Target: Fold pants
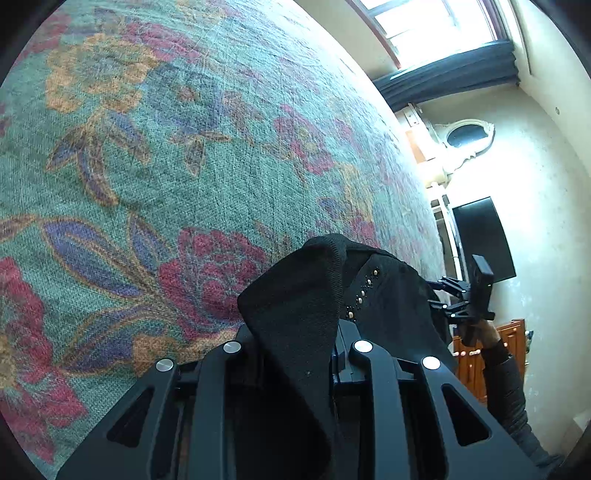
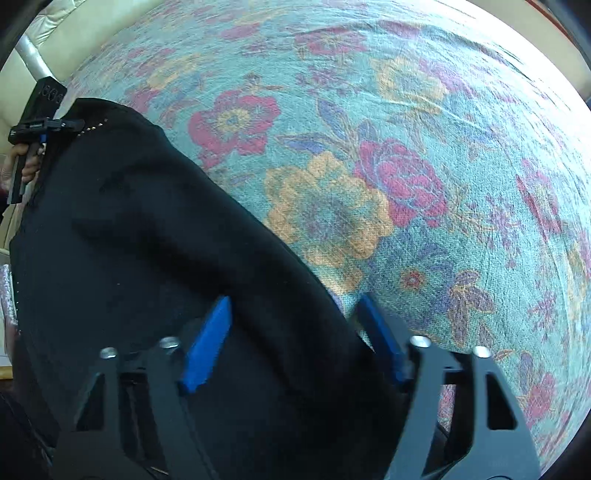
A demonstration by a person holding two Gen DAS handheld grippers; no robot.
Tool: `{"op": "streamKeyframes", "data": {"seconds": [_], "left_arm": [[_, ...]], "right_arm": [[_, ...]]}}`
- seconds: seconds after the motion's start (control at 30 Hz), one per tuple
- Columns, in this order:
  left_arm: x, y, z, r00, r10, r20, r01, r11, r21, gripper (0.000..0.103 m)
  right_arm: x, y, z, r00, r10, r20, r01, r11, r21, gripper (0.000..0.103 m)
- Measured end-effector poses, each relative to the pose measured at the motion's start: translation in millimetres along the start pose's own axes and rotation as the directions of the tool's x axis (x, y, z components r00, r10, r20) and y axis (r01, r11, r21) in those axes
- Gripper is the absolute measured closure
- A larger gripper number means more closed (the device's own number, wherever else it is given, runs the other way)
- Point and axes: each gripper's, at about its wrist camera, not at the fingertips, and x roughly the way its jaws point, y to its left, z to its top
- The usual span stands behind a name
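The fold looks barely begun: the black knit studded pants (image 2: 155,229), filling the lower left of the right view above the floral teal carpet (image 2: 406,147), are pinched in the left gripper (image 1: 295,332) jaws, while the right gripper (image 2: 291,332) jaws stand spread around a fold.

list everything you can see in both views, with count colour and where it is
pants: one, black with a row of small studs, hanging between both claws above the cloth
cloth: one, teal with red, orange and purple flowers, spread flat beneath
window: one, bright, upper right of left view
curtain: one, dark blue, under the window
screen: one, black, on the far wall
cabinet: one, orange-brown wood, against the wall
left claw: one, black, shut on the pants
right claw: one, black with blue pads, open around the pants
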Motion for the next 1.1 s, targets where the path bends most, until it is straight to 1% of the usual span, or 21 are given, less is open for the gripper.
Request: {"op": "streamKeyframes", "data": {"seconds": [0.03,0.07,0.13,0.2,0.23,0.3,0.37,0.4,0.47,0.6,0.67,0.7,0.77,0.87,0.9,0.93,0.97,1.0,1.03,1.07,1.1], "left_arm": [[0,-6,0,0.999,0.039,0.004,-0.039,0.999,0.027,0.082],[-1,-13,-1,0.997,0.076,0.019,-0.077,0.995,0.056,0.086],[-2,-26,-5,0.992,0.113,0.048,-0.118,0.986,0.115,0.093],[-10,-35,-9,0.99,0.102,0.093,-0.114,0.984,0.136,0.094],[-16,-39,-11,0.99,0.072,0.12,-0.088,0.986,0.142,0.094],[-36,-48,-18,0.986,0.01,0.169,-0.038,0.985,0.169,0.093],[-58,-56,-28,0.978,-0.062,0.201,0.021,0.98,0.198,0.093],[-68,-61,-36,0.972,-0.093,0.215,0.046,0.975,0.216,0.093],[-87,-70,-50,0.964,-0.138,0.228,0.081,0.967,0.241,0.093],[-110,-82,-97,0.953,-0.194,0.235,0.132,0.958,0.254,0.091],[-118,-81,-128,0.954,-0.2,0.222,0.143,0.958,0.247,0.088],[-118,-78,-142,0.961,-0.184,0.207,0.134,0.963,0.234,0.086],[-116,-64,-168,0.975,-0.14,0.171,0.107,0.976,0.188,0.068],[-106,-42,-203,0.991,-0.082,0.106,0.072,0.993,0.094,0.065],[-106,-40,-216,0.993,-0.058,0.098,0.05,0.995,0.089,0.065],[-106,-41,-224,0.993,-0.046,0.105,0.036,0.995,0.093,0.065],[-109,-44,-232,0.992,-0.034,0.118,0.022,0.995,0.101,0.064],[-112,-48,-238,0.991,-0.023,0.133,0.007,0.993,0.117,0.063],[-115,-57,-243,0.99,0.005,0.143,-0.03,0.985,0.169,0.055],[-117,-67,-247,0.985,0.07,0.156,-0.108,0.963,0.249,0.031],[-120,-78,-252,0.961,0.187,0.204,-0.246,0.914,0.322,0.02]], "right_arm": [[-5,1,-1,1.0,0.004,0.011,-0.004,1.0,0.008,0.094],[-11,5,-4,1.0,-0.01,0.027,0.01,1.0,0.005,0.094],[-21,20,-12,0.993,-0.098,0.062,0.1,0.994,-0.033,0.094],[-37,38,-23,0.973,-0.191,0.132,0.199,0.979,-0.052,0.094],[-48,46,-29,0.959,-0.224,0.175,0.236,0.97,-0.05,0.094],[-72,62,-48,0.916,-0.301,0.267,0.323,0.945,-0.044,0.094],[-95,89,-73,0.855,-0.376,0.356,0.418,0.907,-0.047,0.094],[-105,104,-88,0.825,-0.405,0.394,0.462,0.885,-0.058,0.094],[-121,132,-121,0.779,-0.433,0.454,0.51,0.858,-0.057,0.093],[-136,186,-195,0.729,-0.454,0.512,0.558,0.828,-0.059,0.093],[-126,217,-230,0.695,-0.492,0.525,0.624,0.775,-0.099,0.093],[-119,230,-246,0.702,-0.489,0.518,0.627,0.768,-0.126,0.093],[-100,246,-267,0.737,-0.478,0.478,0.608,0.778,-0.16,0.093],[-64,258,-283,0.803,-0.445,0.397,0.55,0.809,-0.205,0.09],[-58,261,-287,0.811,-0.445,0.38,0.542,0.816,-0.201,0.084],[-56,263,-290,0.819,-0.439,0.368,0.53,0.825,-0.195,0.072],[-55,265,-289,0.83,-0.425,0.36,0.509,0.842,-0.18,0.065],[-60,265,-289,0.835,-0.412,0.363,0.488,0.86,-0.148,0.049],[-67,264,-289,0.843,-0.389,0.371,0.456,0.883,-0.112,0.031],[-70,263,-288,0.855,-0.367,0.365,0.422,0.903,-0.081,0.027],[-73,261,-287,0.863,-0.349,0.365,0.394,0.918,-0.052,0.026]]}}
